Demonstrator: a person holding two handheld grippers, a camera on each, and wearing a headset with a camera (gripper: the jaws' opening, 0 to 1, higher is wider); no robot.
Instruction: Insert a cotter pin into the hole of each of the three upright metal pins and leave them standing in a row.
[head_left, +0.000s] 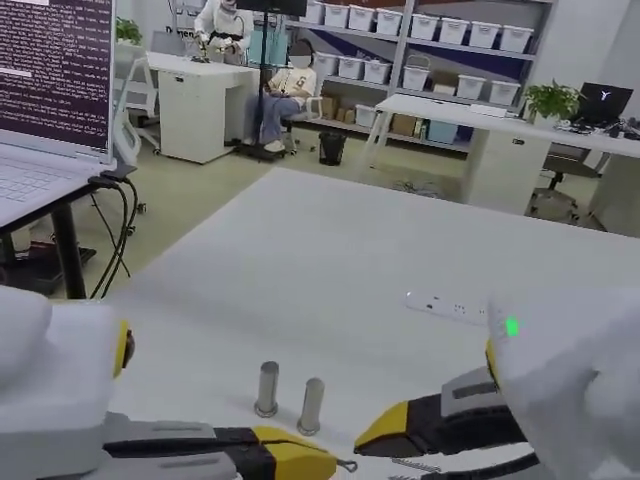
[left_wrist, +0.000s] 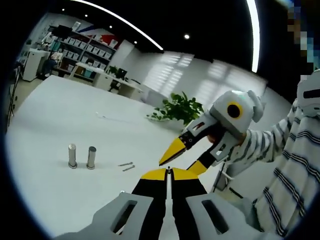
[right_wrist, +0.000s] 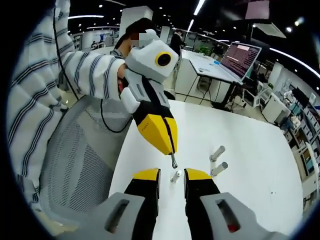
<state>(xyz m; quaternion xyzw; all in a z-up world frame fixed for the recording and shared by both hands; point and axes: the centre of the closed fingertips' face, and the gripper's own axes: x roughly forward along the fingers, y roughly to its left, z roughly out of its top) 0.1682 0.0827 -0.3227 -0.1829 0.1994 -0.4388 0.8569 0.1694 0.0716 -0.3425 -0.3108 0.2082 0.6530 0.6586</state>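
Left gripper (right_wrist: 172, 151) is clenched on a cotter pin (right_wrist: 173, 161) whose long axis runs 12-to-6 in the right gripper view, its tip just at 12 o'clock of the third metal pin (right_wrist: 175, 177), which sits between the parted jaws of the right gripper (right_wrist: 172, 173); whether those pinch it, I cannot tell

A bright, open-plan lab or research office. Metal shelving (head_left: 404, 55) stacked with white storage bins (head_left: 455, 30) lines the back wall, and white desks (head_left: 470, 115) carry a black laptop (head_left: 608, 102) and a potted plant (head_left: 552, 98). An open laptop (head_left: 55, 70) showing lines of text stands beside a wide white worktable (head_left: 330, 260), a person (head_left: 285, 95) sits farther back, and long strip lights (left_wrist: 120, 20) cross the dark ceiling.
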